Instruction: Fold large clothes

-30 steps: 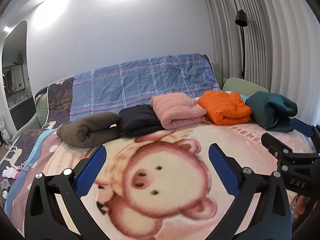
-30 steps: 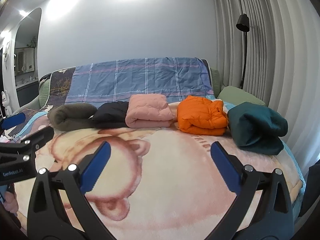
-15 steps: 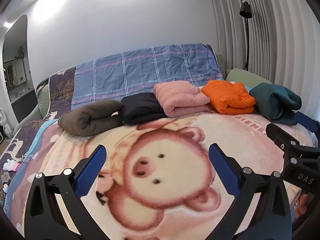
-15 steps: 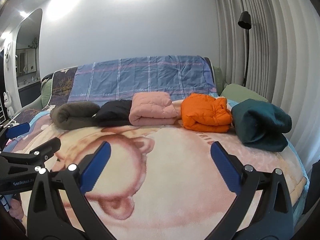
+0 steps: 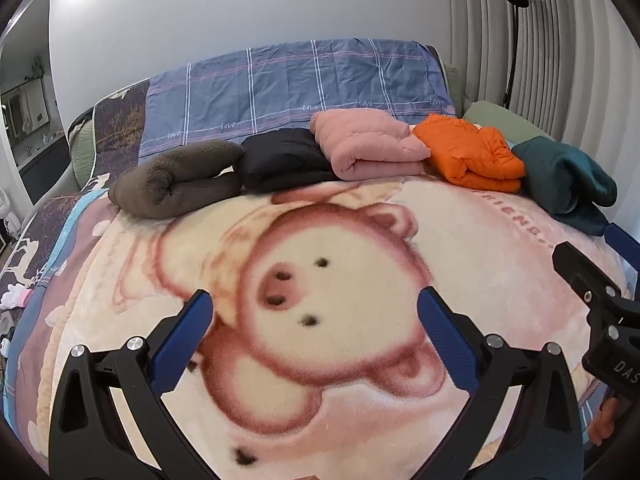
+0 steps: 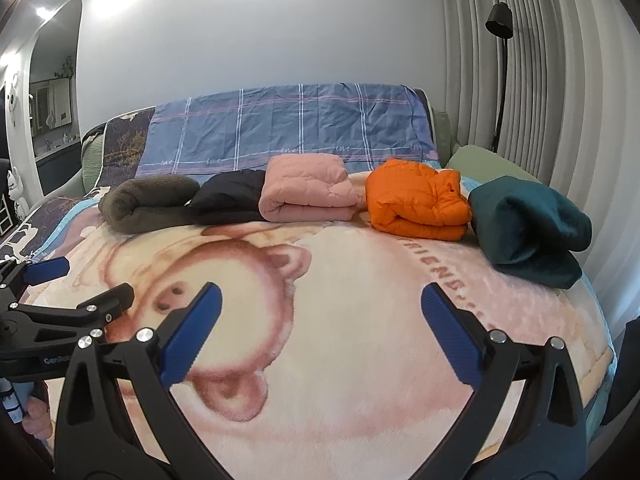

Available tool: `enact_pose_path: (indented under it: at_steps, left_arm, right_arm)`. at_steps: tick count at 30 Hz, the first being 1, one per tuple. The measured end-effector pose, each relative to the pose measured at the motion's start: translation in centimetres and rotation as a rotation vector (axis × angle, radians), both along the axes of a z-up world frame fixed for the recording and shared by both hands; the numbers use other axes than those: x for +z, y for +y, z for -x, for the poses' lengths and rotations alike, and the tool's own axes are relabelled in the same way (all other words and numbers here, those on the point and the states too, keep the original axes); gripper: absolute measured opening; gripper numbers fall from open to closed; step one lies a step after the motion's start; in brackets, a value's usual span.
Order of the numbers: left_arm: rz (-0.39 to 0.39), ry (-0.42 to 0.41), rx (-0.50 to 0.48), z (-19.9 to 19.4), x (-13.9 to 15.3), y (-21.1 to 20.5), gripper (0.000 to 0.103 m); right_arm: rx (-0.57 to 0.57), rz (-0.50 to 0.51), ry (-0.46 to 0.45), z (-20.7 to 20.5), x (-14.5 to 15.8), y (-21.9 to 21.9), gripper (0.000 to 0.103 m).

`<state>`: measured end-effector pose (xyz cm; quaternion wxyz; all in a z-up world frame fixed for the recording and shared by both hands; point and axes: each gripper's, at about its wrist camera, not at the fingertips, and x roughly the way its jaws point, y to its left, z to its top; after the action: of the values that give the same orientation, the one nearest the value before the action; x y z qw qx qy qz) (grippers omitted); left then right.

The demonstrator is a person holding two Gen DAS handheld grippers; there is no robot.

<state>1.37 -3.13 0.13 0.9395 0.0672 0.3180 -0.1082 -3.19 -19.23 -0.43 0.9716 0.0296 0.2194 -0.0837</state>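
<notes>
I count five folded garments in one row along the far edge of the bear blanket (image 5: 360, 240), just before the blue plaid sheet (image 5: 296, 80) that drapes the head of the bed. From the bed's left edge to its right: one brown fleece roll (image 5: 176, 180), one black jacket (image 5: 284, 160), one pink quilted jacket (image 5: 368, 144), one orange puffer jacket (image 5: 468, 156) and one teal fleece (image 5: 568, 184) at the far right corner. The brown, black and pink pieces touch one another; the orange sits just beside the pink, and the teal touches the orange.

I have two grippers up, both empty. My left gripper (image 5: 316, 332) hangs over the middle of the blanket, above the printed bear's face, its two blue pads spread wide with nothing between them. My right gripper (image 6: 320, 328) hangs over the blanket towards the near right, its two pads likewise wide apart and bare. Each one shows in the other's view at the side.

One black floor lamp (image 6: 500, 40) stands by the curtain (image 6: 560, 80) past the right edge of the bed.
</notes>
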Motion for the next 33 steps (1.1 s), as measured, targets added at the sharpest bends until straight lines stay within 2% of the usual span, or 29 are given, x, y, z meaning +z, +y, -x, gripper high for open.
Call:
enact_pose_path:
  at_steps: [6, 13, 33]
  left_arm:
    - [0.005, 0.002, -0.002, -0.2, 0.1, 0.1, 0.102]
    - [0.039, 0.064, -0.017, -0.8, -0.4, 0.0, 0.102]
    - [0.072, 0.127, -0.044, -0.9, -1.3, -0.2, 0.102]
  right_arm:
    - [-0.015, -0.006, 0.003, -0.2, 0.0, -0.1, 0.101]
    - [-0.028, -0.008, 0.018, -0.5, -0.4, -0.3, 0.101]
    - [-0.044, 0.001, 0.049, -0.8, -1.3, -0.3, 0.101]
